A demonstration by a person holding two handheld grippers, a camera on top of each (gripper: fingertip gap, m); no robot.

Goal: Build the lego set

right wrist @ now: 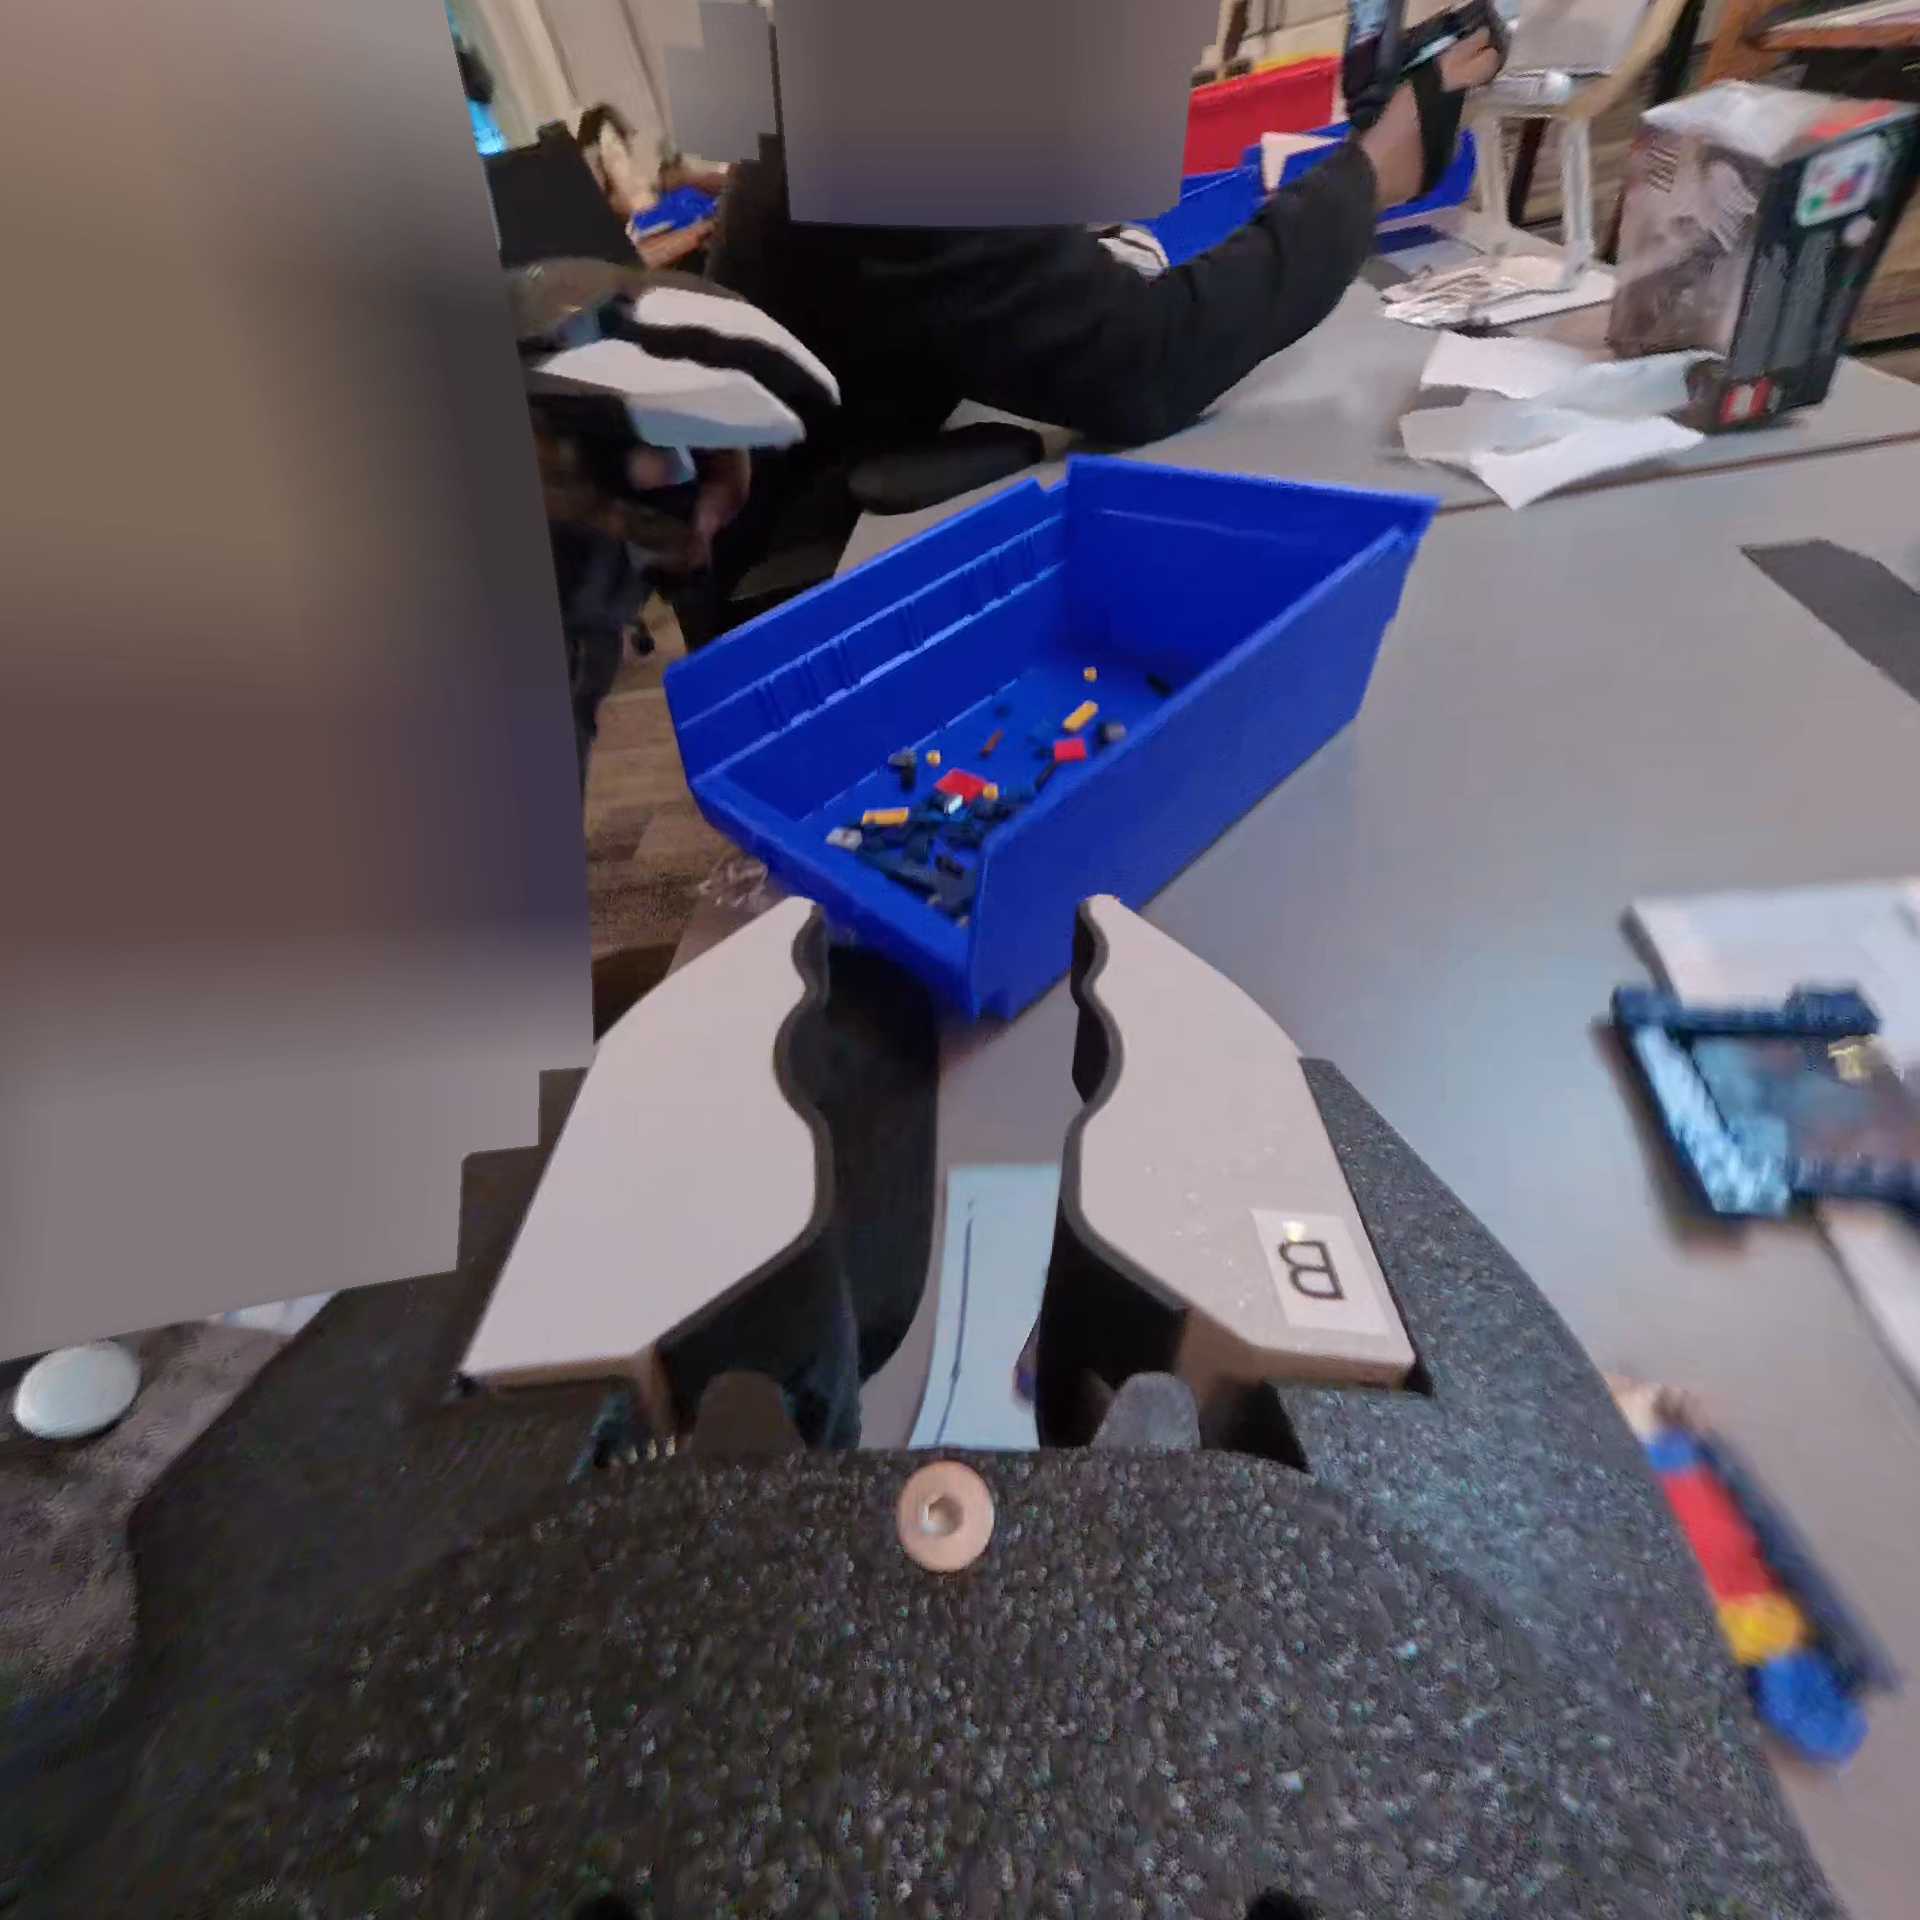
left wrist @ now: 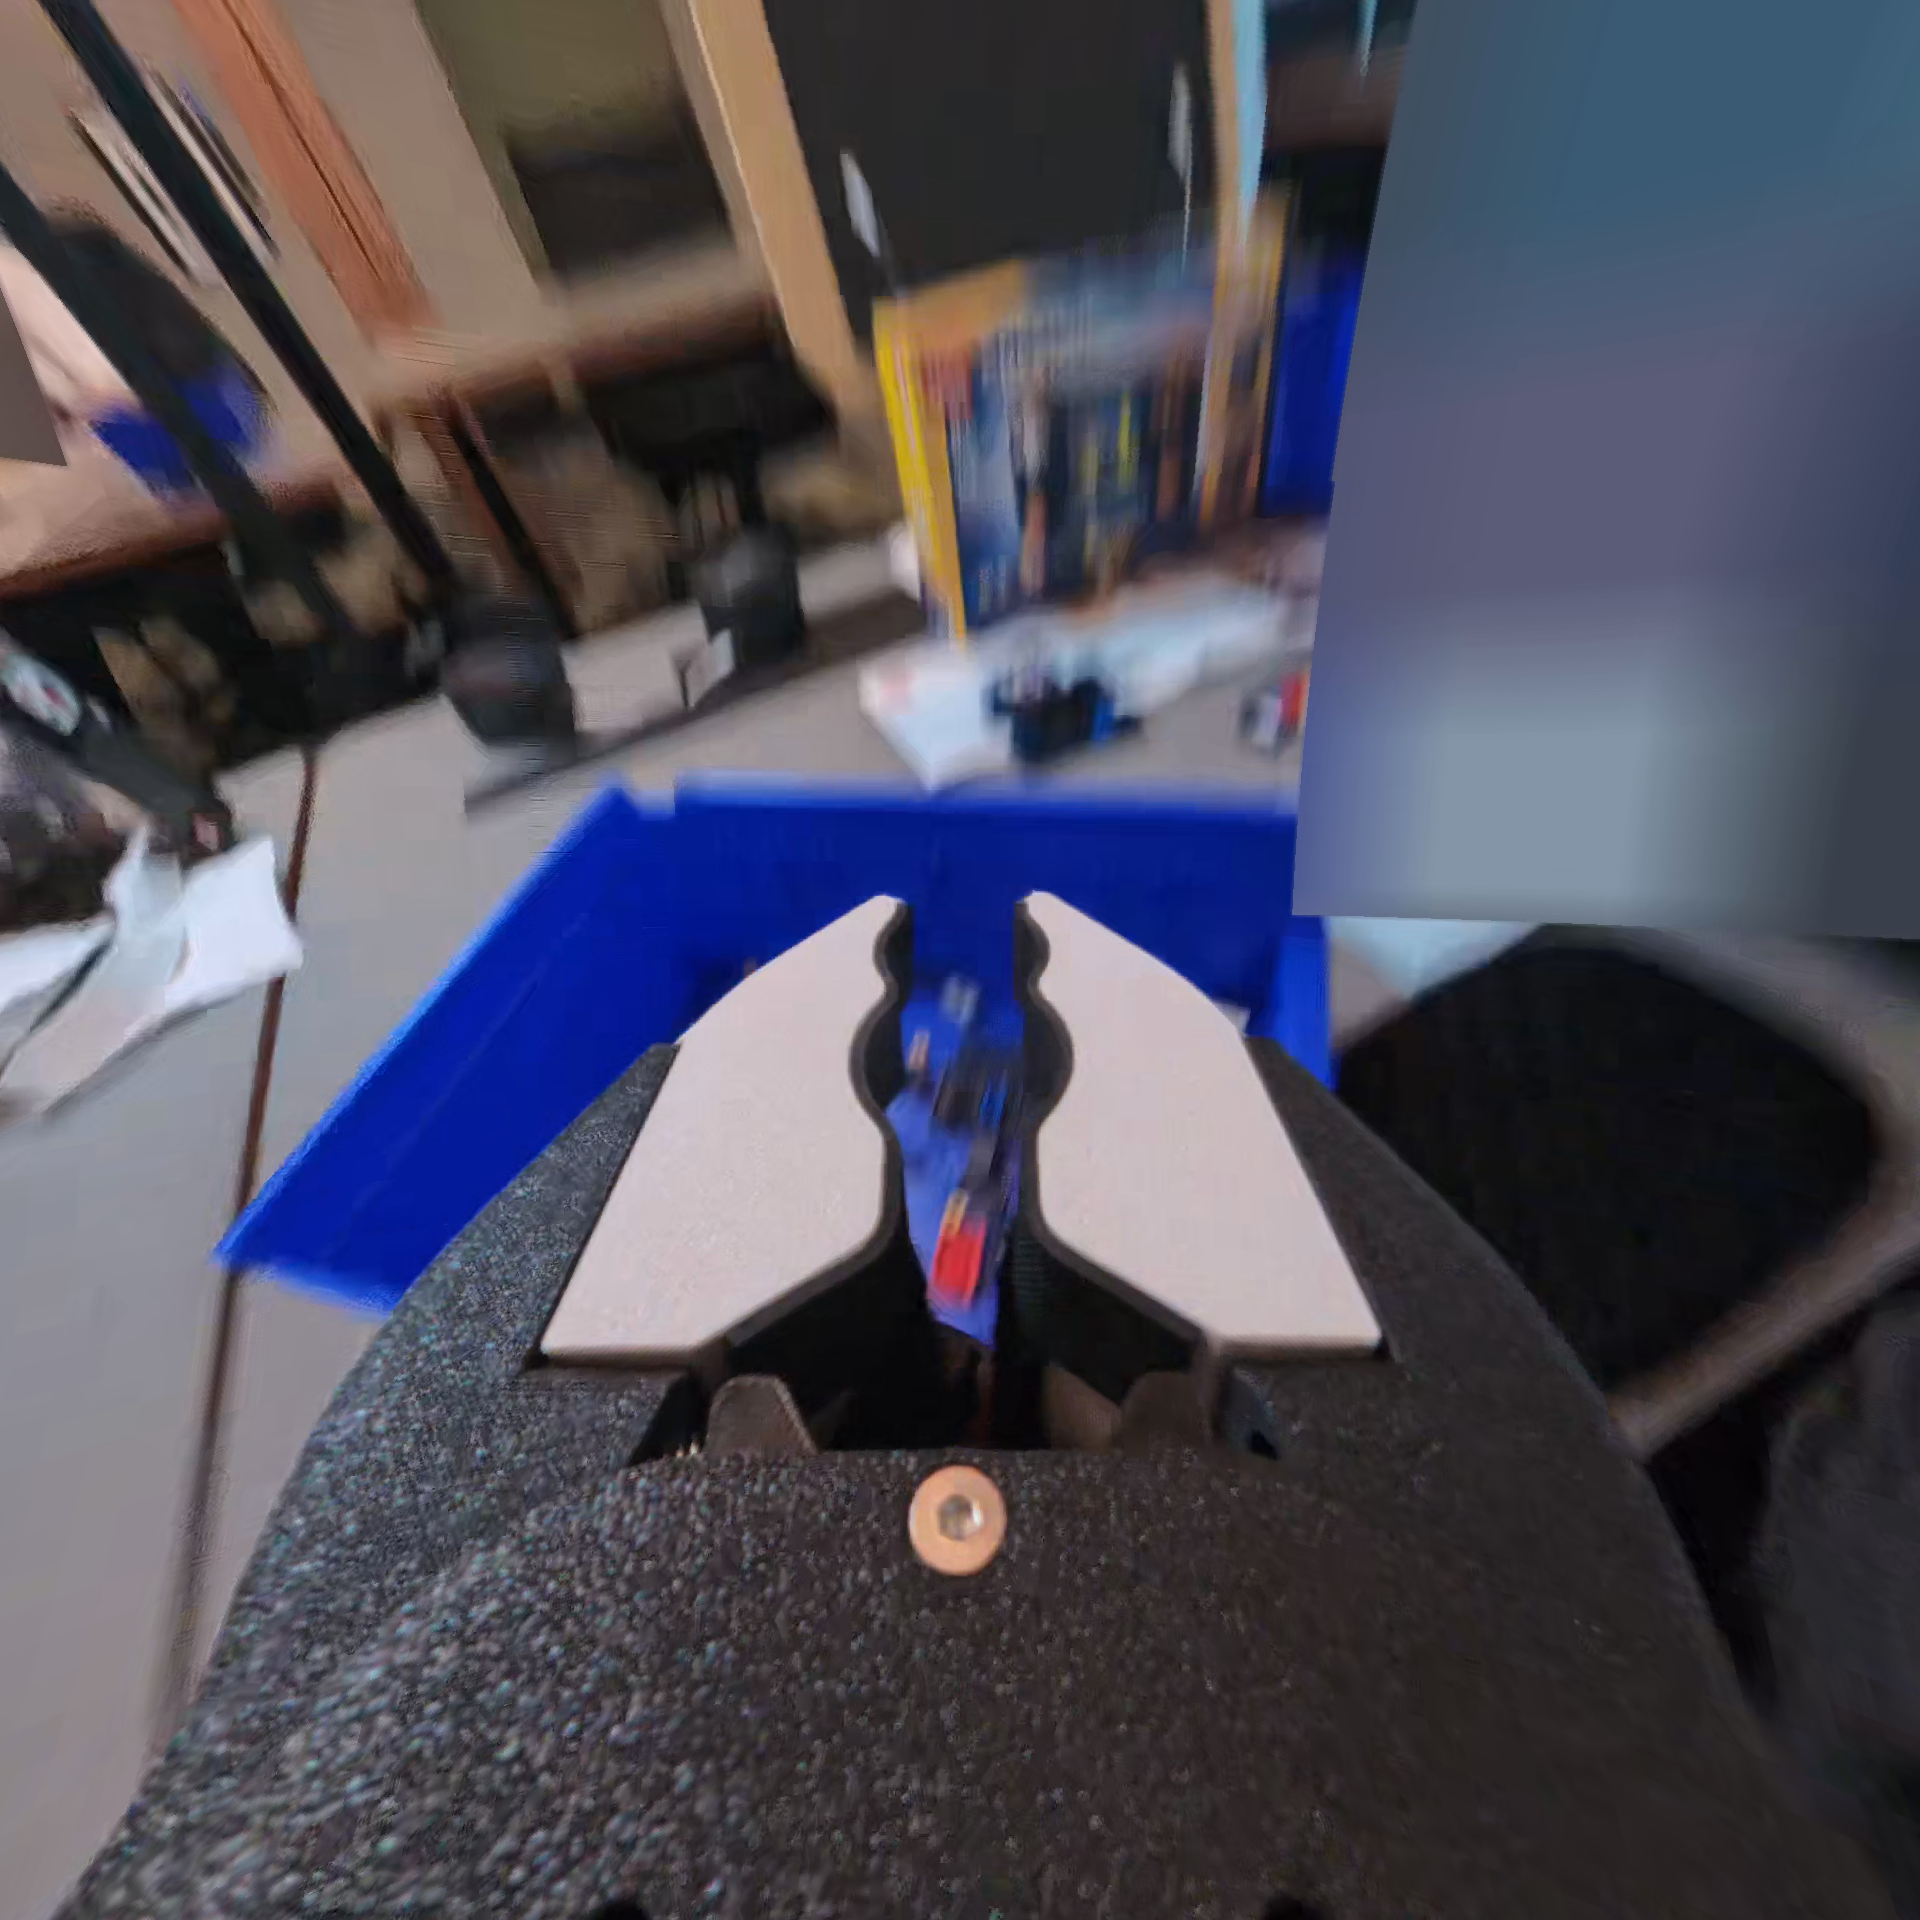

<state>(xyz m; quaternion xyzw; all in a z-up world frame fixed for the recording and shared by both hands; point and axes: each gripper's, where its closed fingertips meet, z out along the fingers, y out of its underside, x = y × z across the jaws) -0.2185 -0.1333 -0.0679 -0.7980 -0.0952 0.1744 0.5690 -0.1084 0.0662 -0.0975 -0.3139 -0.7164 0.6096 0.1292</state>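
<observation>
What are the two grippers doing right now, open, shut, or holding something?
Left gripper: open a little, nothing held, over the blue bin.
Right gripper: open wide, nothing held, just short of the bin's near corner.

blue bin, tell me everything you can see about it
The blue bin looks like moulded plastic: open-topped, rectangular, ribbed along one long wall. It sits upright near the grey table's edge, holding small loose red, yellow and dark bricks. The right gripper stands open just short of its near corner, touching nothing.
</observation>
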